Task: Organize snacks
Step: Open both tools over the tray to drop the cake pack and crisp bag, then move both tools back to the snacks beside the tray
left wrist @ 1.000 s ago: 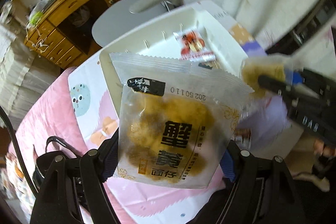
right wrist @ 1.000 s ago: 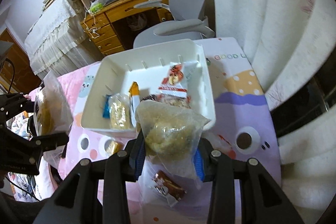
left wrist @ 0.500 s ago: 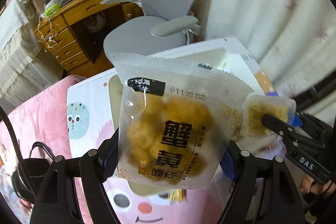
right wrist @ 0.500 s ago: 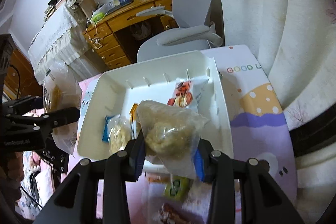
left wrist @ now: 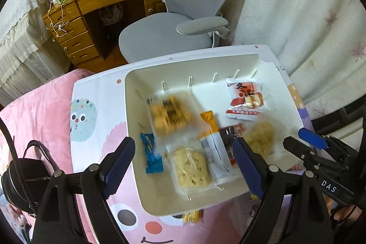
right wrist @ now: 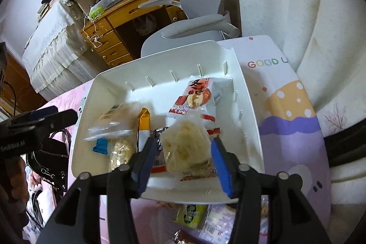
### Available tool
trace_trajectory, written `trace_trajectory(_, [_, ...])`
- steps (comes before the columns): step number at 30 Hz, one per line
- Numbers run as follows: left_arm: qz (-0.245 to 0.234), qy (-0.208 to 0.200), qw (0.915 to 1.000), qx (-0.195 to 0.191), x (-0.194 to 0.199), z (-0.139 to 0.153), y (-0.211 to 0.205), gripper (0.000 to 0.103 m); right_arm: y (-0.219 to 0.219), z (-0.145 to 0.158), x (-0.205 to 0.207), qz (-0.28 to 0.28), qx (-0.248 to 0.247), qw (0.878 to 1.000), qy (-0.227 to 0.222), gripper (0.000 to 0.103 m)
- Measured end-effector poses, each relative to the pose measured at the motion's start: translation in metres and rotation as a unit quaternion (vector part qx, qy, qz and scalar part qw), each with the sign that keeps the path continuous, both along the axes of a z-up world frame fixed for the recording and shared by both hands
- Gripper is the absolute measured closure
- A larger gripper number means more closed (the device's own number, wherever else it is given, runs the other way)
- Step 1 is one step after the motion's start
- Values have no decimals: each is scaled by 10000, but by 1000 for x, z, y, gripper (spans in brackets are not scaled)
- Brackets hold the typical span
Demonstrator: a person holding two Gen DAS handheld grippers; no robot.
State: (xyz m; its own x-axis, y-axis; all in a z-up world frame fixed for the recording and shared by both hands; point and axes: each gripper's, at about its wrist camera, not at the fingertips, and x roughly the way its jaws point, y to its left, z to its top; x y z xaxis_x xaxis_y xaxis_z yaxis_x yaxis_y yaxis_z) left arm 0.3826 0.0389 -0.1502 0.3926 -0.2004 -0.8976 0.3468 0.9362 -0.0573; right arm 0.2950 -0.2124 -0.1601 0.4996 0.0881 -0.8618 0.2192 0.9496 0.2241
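Bedroom tabletop with a cartoon-print cover — both grippers over a white tray of snacks.

Nearest, the left gripper [left wrist: 183, 159] stands wide, its jaws opening with nothing pressed between the blue pads; below it in the white tray [left wrist: 135, 152] lie a blue packet [left wrist: 152, 153] and a clear bag of pale crisps [left wrist: 191, 167]. A blurred crab-roe noodle bag [left wrist: 170, 116] sits further in. The right gripper [right wrist: 183, 157] is opening too — a clear bag of yellowish snack [right wrist: 185, 148] lies between its pads, which no longer press it, resting on other packets in the tray. Beyond is a red-and-white packet [right wrist: 196, 100], then a grey office chair [left wrist: 189, 15] and a wooden desk [left wrist: 96, 4].
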Motion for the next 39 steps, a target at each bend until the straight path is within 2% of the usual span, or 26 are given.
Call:
trace_trajectory(10, [-180, 39, 9995, -263, -57, 13, 15, 17, 24, 27, -50, -144, -212, 9996, -86, 45])
trace_trajectory(13, [-203, -27, 9995, -233, -76, 15, 20, 17, 33, 34, -72, -190, -285, 9994, -112, 44])
trace_trajectory(23, [-17, 72, 9994, -336, -136, 9, 35, 17, 45, 38, -125, -443, -148, 9989, -14, 44])
trace_trajectory(26, [117, 80, 9997, -213, -149, 4, 37, 17, 47, 34, -136, -479, -178, 9987, 43, 44])
trace_trajectory(30, [238, 159, 9995, -144, -161, -5, 38, 17, 53, 27, -152, -403, -376, 9984, 104, 44])
trace_trajectory(33, [375, 233, 9986, -298, -166, -9, 38, 17, 58, 21, -164, -311, -485, 9982, 187, 44])
trace_trajectory(39, [699, 480, 9946, -594, -173, -19, 30, 17, 62, 19, -176, 243, -968, 9948, 222, 44])
